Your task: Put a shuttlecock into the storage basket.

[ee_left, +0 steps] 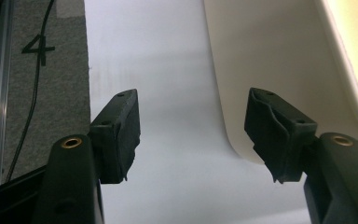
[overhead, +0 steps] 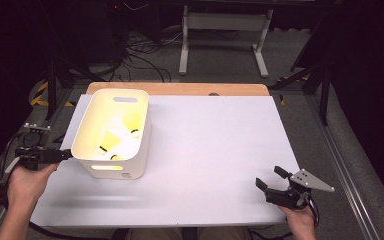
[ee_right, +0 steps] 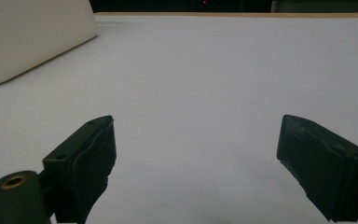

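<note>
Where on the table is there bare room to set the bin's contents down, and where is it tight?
The white table top is bare from the white bin across to its right edge, and along the near edge up to the right hand-held gripper. It is tight at the left: the left hand-held gripper sits right at the bin's near left corner, leaving a narrow strip.

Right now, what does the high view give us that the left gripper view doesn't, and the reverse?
High view alone: the inside of the white bin with yellow shuttlecocks in it, the right tool open over the table near its right corner, and both hands. Left gripper view alone: the left tool close up, jaws apart with nothing between them, the bin's rounded outer corner beside the right-hand jaw, and a "4" marked on the floor. Shared: the bin's outer wall and the white table.
</note>
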